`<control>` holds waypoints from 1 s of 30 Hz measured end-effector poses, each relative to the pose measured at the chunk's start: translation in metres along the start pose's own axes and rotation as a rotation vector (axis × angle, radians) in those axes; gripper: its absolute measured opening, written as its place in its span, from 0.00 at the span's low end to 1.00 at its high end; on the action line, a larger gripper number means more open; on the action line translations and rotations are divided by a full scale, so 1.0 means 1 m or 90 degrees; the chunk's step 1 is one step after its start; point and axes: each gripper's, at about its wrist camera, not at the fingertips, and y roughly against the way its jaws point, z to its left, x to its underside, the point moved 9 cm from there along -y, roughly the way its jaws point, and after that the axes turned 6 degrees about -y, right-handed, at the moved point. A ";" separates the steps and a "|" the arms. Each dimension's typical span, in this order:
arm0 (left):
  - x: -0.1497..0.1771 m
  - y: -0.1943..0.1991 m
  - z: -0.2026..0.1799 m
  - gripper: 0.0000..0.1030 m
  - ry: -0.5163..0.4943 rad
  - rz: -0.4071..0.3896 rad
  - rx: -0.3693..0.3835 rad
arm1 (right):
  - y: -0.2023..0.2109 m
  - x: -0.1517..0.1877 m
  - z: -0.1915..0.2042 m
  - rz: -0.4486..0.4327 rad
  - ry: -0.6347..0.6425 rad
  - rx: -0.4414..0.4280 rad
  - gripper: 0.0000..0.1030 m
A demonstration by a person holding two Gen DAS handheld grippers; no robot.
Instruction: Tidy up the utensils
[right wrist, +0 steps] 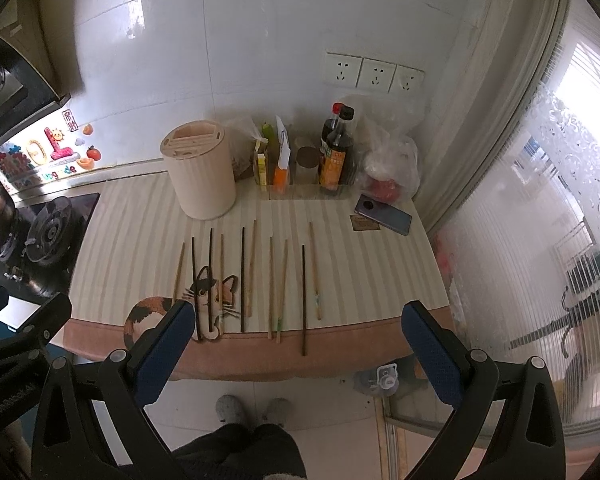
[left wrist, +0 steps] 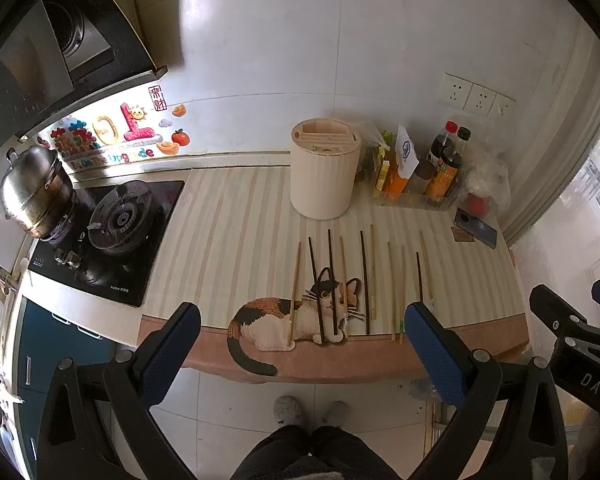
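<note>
Several chopsticks, some dark [left wrist: 365,280] and some light wood [left wrist: 392,292], lie side by side on a striped mat with a cat picture [left wrist: 300,320]; they also show in the right wrist view, dark [right wrist: 242,276] and light [right wrist: 282,288]. A cream round utensil holder [left wrist: 324,170] with slots on top stands behind them, also in the right wrist view [right wrist: 200,168]. My left gripper [left wrist: 302,320] is open and empty, held off the counter's front edge. My right gripper [right wrist: 296,320] is open and empty beside it, also in front of the counter.
A gas hob [left wrist: 108,236] with a steel pot [left wrist: 34,192] is at the left. Sauce bottles [right wrist: 334,152], boxes and plastic bags [right wrist: 388,160] stand at the back right. A phone [right wrist: 384,218] lies at the right of the mat. Wall sockets [right wrist: 374,72] are above.
</note>
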 end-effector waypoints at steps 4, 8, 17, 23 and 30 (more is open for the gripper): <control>0.000 0.000 0.000 1.00 0.000 0.000 0.000 | 0.000 -0.003 0.003 -0.001 -0.001 -0.001 1.00; 0.000 0.000 0.001 1.00 0.001 0.000 0.000 | 0.001 -0.003 0.006 -0.002 0.000 -0.004 1.00; -0.016 -0.016 0.010 1.00 -0.003 -0.064 -0.058 | -0.009 -0.004 0.003 -0.011 -0.013 -0.011 1.00; -0.025 -0.057 0.025 1.00 -0.004 -0.109 -0.130 | -0.041 -0.015 -0.004 -0.064 -0.041 -0.038 1.00; -0.012 -0.156 0.060 1.00 0.017 -0.001 -0.163 | -0.134 -0.004 0.006 0.012 -0.045 -0.056 0.77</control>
